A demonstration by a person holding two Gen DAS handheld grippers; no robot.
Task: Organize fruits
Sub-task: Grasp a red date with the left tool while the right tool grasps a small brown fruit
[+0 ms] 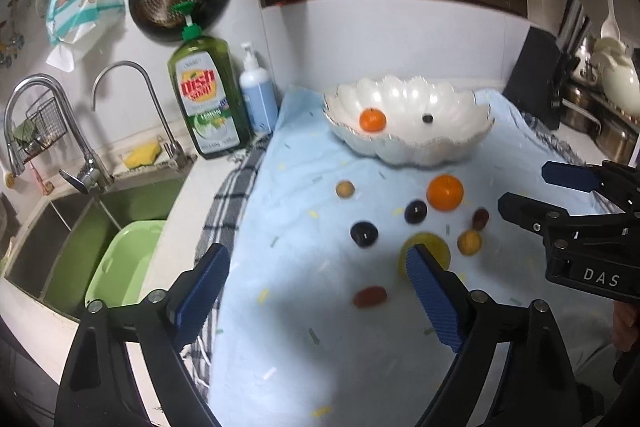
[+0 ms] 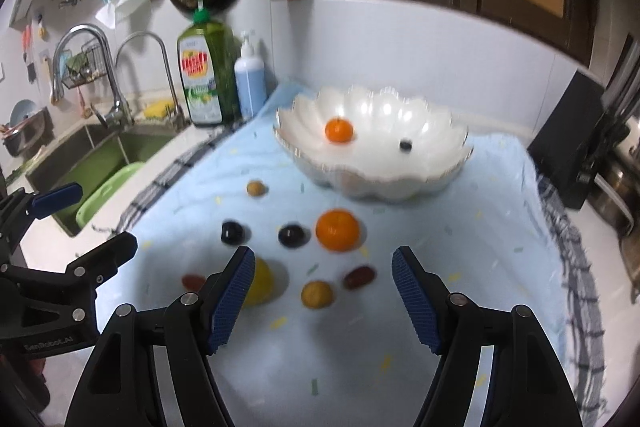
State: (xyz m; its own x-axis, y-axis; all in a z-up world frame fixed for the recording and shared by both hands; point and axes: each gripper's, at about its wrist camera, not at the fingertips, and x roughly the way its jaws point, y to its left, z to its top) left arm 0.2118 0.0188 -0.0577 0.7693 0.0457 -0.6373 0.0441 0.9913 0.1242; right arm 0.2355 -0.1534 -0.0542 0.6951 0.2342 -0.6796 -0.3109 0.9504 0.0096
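Note:
A white scalloped bowl [image 1: 408, 147] [image 2: 376, 183] stands at the back of the light blue cloth [image 1: 304, 339]. It holds a small orange [image 1: 372, 120] and a dark berry [image 1: 428, 118]. Loose on the cloth lie a big orange [image 1: 445, 192] [image 2: 337, 230], two dark plums [image 1: 415, 212] [image 1: 364, 234], a tan fruit [image 1: 344, 189], a reddish date [image 1: 480, 219], a yellow-brown fruit [image 2: 317, 294], a yellow lemon [image 1: 434, 245] and a red fruit [image 1: 370, 297]. My left gripper [image 1: 316, 251] hovers open above the red fruit. My right gripper [image 2: 323, 255] is open above the yellow-brown fruit and date.
A sink [image 1: 72, 227] with a green basin [image 1: 124, 267] lies to the left. A green dish soap bottle [image 1: 208, 99] and a blue pump bottle [image 1: 258, 99] stand by the wall. A black block [image 1: 534, 79] and pots [image 1: 612, 131] are at the right.

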